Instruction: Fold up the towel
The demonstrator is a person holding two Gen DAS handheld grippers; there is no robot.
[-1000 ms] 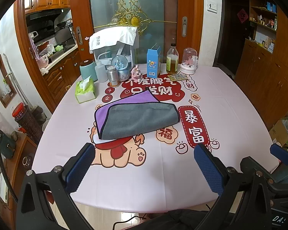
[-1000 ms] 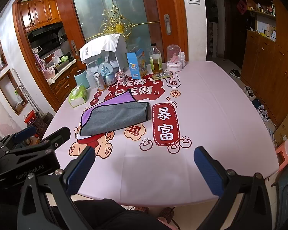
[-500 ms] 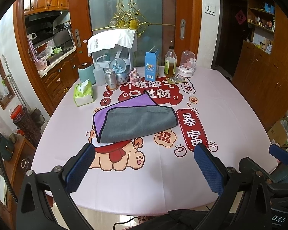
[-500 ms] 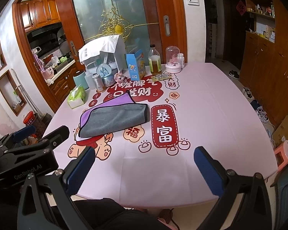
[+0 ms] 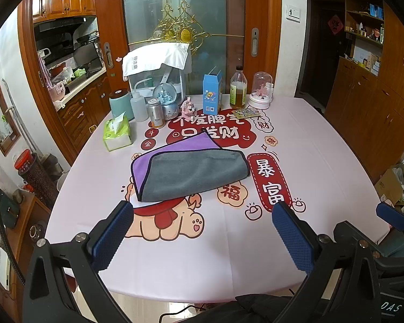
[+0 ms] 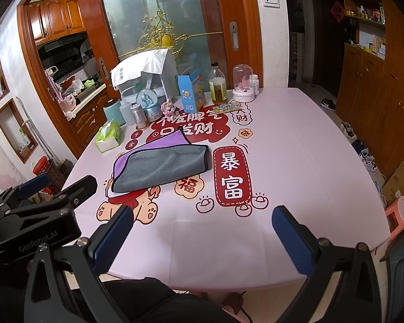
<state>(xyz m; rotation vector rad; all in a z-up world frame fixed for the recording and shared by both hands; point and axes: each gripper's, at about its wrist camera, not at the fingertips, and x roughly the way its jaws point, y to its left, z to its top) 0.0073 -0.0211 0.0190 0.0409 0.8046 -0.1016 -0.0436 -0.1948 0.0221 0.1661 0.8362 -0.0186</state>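
Note:
The towel [image 5: 191,171] lies folded on the pink printed tablecloth [image 5: 323,161], grey side up, with a purple layer showing along its left and far edges. It also shows in the right wrist view [image 6: 161,165]. My left gripper [image 5: 202,231] is open and empty, held above the table's near edge, well short of the towel. My right gripper [image 6: 202,231] is open and empty, also near the front edge and to the right of the towel. The left gripper's body [image 6: 40,215] shows at the left of the right wrist view.
At the table's far side stand a green tissue pack [image 5: 117,133], a teal canister [image 5: 119,105], bottles, a snow globe [image 5: 167,102], a blue carton [image 5: 212,98], an oil bottle [image 5: 238,88] and a glass dome [image 5: 261,90]. Wooden cabinets stand right.
Both grippers have drawn back and risen slightly from the table; the towel looks a little smaller and lies unchanged. Both grippers stay open.

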